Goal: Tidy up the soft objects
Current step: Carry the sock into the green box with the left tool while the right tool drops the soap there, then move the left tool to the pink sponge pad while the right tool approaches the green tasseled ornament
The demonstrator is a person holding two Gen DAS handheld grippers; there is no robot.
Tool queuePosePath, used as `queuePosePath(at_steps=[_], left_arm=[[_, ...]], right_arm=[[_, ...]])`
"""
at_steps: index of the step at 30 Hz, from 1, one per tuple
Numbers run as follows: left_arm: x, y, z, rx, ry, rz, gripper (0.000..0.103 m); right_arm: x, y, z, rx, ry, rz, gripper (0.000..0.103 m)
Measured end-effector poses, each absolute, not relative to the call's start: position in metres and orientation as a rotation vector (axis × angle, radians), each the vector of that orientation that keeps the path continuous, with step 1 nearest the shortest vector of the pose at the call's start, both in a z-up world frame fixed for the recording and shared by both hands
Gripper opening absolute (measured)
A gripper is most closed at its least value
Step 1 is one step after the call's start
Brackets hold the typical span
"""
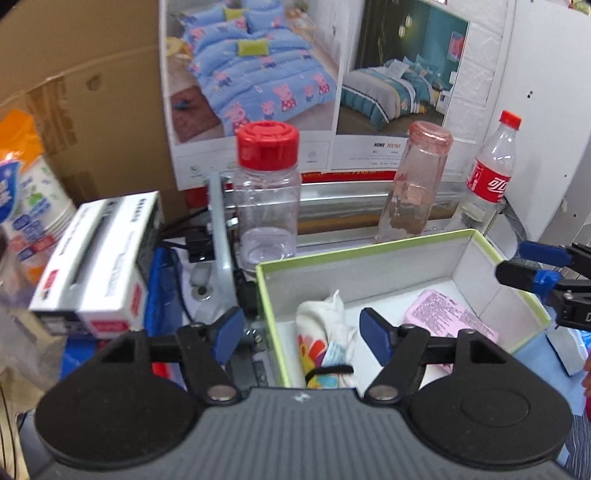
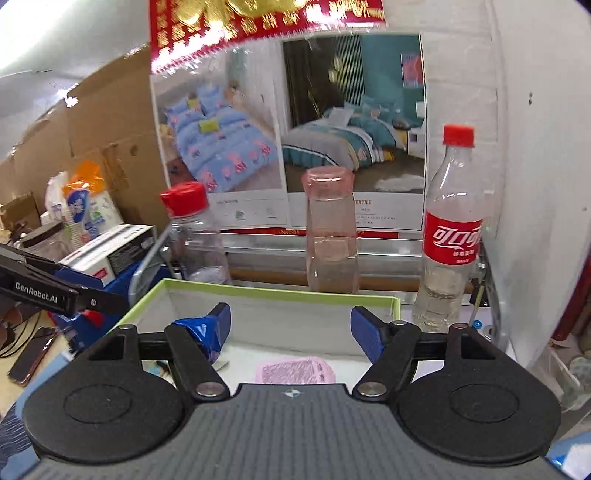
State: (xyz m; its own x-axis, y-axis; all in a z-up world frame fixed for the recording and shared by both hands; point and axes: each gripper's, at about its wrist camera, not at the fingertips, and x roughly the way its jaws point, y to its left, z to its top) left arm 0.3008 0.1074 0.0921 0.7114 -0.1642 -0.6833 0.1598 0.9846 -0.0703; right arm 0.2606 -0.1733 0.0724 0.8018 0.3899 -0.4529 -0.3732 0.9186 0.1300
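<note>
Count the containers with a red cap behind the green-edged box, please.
2. The clear jar stands at the left behind the box, the cola bottle at the right. The pink tumbler between them has no red cap.

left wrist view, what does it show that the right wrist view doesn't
Only the left wrist view shows the white cloth with a colourful print lying in the green-rimmed box, under the open left hand-held gripper.

Only the right wrist view shows the red and gold banner above the posters and a dark phone at the far left.

Both show the box, the pink packet, the red-capped jar, the pink glass and the cola bottle.
</note>
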Motion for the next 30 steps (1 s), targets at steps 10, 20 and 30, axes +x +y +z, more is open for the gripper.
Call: queuePosePath(at_steps=[10,20,30], left_arm=[[0.18,0.152,0.082,-0.065,0.697,-0.029,0.089],[0.1,0.181,0.024,-0.164,0.801,0.164,0.09],[0.104,0.179,0.026,-0.206,0.803,0.172,0.09]], right_arm=[[0.145,-0.21,0.034,0.096,0.549,0.3,0.06],[0.094,-0.232,-0.031,0.271,0.643,0.166,0.061],[0.203,-0.197,-0.019,0.143,0.729,0.267,0.062]])
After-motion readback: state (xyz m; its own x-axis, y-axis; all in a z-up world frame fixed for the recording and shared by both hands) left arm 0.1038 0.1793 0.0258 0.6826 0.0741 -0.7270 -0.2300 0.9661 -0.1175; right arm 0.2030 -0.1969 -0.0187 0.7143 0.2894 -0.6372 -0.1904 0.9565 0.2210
